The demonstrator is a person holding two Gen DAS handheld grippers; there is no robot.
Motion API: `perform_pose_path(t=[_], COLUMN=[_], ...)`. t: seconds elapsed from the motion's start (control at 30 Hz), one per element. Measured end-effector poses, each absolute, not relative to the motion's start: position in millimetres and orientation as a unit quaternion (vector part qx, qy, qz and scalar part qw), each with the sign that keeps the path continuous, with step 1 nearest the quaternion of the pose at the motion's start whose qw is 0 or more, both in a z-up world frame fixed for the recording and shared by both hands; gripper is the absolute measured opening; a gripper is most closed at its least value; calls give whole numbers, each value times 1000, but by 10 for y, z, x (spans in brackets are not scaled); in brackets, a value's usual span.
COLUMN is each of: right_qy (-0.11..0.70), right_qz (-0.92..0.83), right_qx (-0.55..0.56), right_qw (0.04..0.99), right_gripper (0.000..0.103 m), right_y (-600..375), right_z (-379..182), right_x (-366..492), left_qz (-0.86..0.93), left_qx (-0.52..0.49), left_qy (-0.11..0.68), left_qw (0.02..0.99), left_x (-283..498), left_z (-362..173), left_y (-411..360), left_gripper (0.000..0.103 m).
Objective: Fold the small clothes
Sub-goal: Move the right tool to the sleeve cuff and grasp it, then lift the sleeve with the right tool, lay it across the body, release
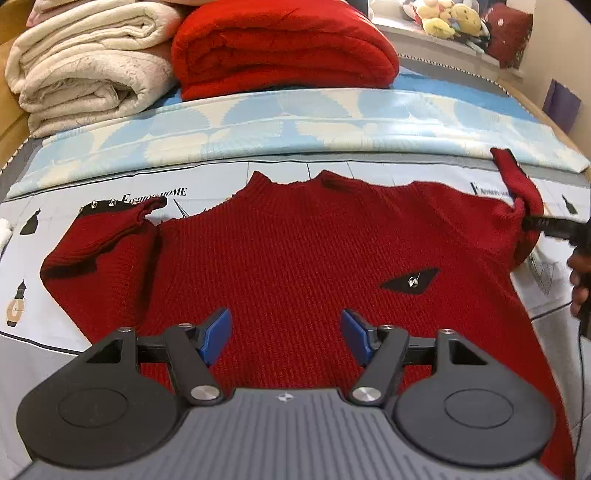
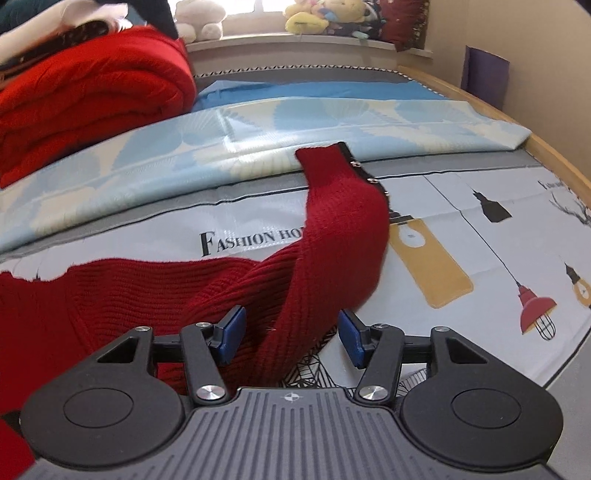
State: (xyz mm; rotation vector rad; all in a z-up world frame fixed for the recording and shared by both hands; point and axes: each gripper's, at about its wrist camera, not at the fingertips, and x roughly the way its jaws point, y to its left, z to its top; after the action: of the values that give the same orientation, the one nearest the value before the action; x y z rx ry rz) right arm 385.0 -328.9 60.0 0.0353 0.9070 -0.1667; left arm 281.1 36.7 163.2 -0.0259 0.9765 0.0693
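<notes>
While the red knit sweater lies flat, front up, on the printed bed sheet, its neckline points toward the folded blue-and-cream quilt across the bed. One sleeve is folded over beside the body on the side nearer the cream blankets; the other sleeve stands lifted and twisted, its cuff reaching the quilt's near edge. Left gripper hovers over the sweater's lower body, jaws wide apart, holding nothing. Right gripper has its jaws spread on either side of the lifted sleeve; in its own view the blue pads do not press the knit, though the left wrist view shows it at the sleeve near the shoulder, so a grip cannot be told. Bare sheet lies beyond the lifted sleeve out to the wooden bed frame. Behind the quilt sit the cream blankets and a folded red blanket. Plush toys line the window ledge farther back.
</notes>
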Motion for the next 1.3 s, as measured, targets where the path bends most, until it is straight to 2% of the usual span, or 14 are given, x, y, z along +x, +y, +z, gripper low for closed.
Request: perform_pose_path(t=[0.03, 0.1, 0.2, 0.4, 0.5, 0.63, 0.87, 0.93, 0.97, 1.1, 1.2, 1.3], right_qy=[440, 448, 451, 420, 409, 428, 499, 488, 479, 441, 423, 426], right_qz=[-83, -87, -91, -99, -123, -184, -213, -217, -219, -223, -211, -156], right_qx=[11, 9, 19, 64, 130, 188, 177, 164, 155, 94, 61, 20], right_qw=[894, 890, 888, 900, 895, 864, 821, 830, 836, 864, 879, 891], right_gripper=[51, 27, 11, 7, 6, 6, 9, 19, 28, 42, 49, 50], right_y=[-3269, -3270, -3331, -3503, -3685, -3981, -4080, -4056, -4049, -3998, -3983, -3863], right_z=[577, 536, 513, 722, 906, 873, 508, 579, 620, 751, 765, 713], right_x=[3861, 3881, 3891, 3827, 3767, 3648, 3629, 3650, 3661, 3732, 3782, 3894], left_qz=[32, 30, 27, 24, 24, 22, 22, 23, 24, 24, 24, 24], left_qx=[-14, -17, -16, -11, -11, -7, -4, -4, -5, -7, -8, -12], left_qy=[468, 465, 464, 464, 463, 463, 467, 470, 471, 472, 475, 475], left_qw=[883, 885, 885, 885, 886, 886, 884, 883, 882, 881, 880, 879], left_x=[2818, 2827, 2839, 2845, 2843, 2828, 2831, 2848, 2859, 2882, 2897, 2915], left_z=[1642, 1670, 1687, 1701, 1710, 1704, 1690, 1684, 1681, 1667, 1649, 1644], left_y=[366, 352, 314, 254, 248, 243, 243, 244, 246, 246, 246, 260], left_gripper=[71, 71, 71, 71, 71, 71, 71, 72, 73, 75, 75, 75])
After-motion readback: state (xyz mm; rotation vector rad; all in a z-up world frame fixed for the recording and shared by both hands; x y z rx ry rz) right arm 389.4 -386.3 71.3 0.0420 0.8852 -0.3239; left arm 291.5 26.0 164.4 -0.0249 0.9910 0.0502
